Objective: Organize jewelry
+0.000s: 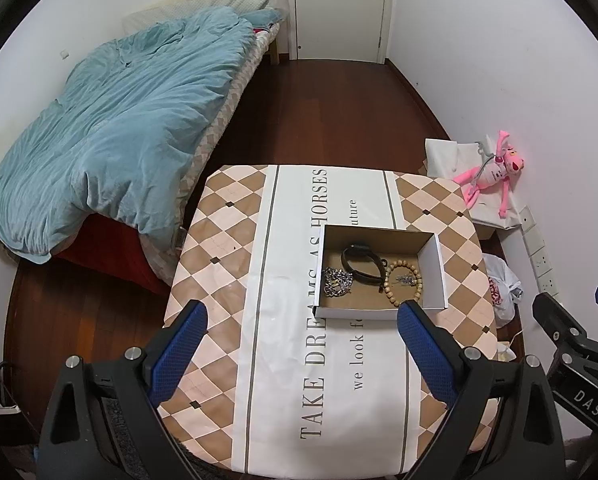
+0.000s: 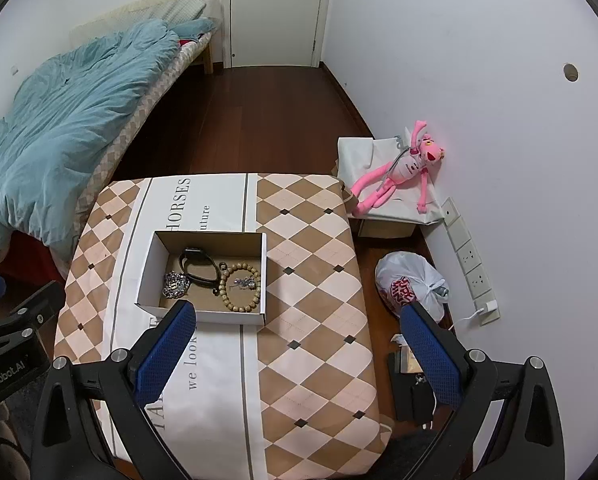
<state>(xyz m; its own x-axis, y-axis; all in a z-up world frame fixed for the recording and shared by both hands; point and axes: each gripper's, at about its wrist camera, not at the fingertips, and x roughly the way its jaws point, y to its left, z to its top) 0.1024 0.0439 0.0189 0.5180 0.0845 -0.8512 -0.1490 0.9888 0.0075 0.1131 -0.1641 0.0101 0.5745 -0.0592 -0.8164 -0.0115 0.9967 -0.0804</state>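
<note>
Left wrist view: left gripper (image 1: 301,314) spread wide, empty, above the worktop (image 1: 219,248). Open cardboard box (image 1: 431,272) at 1 o'clock holds a silver chain (image 1: 337,281), black watch (image 1: 361,262) and wooden bead bracelet (image 1: 403,284). Right wrist view: right gripper (image 2: 297,318) equally wide, holding nothing. Box sits at 11 o'clock, its near edge touching the left fingertip (image 2: 185,312). Pink plush toy (image 2: 399,170) at 1 o'clock.

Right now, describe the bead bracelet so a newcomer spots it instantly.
On the checked tablecloth sits an open white box. The bead bracelet lies at its right end: a ring of round tan wooden beads, unlike the black strap and silver chain beside it.
</note>
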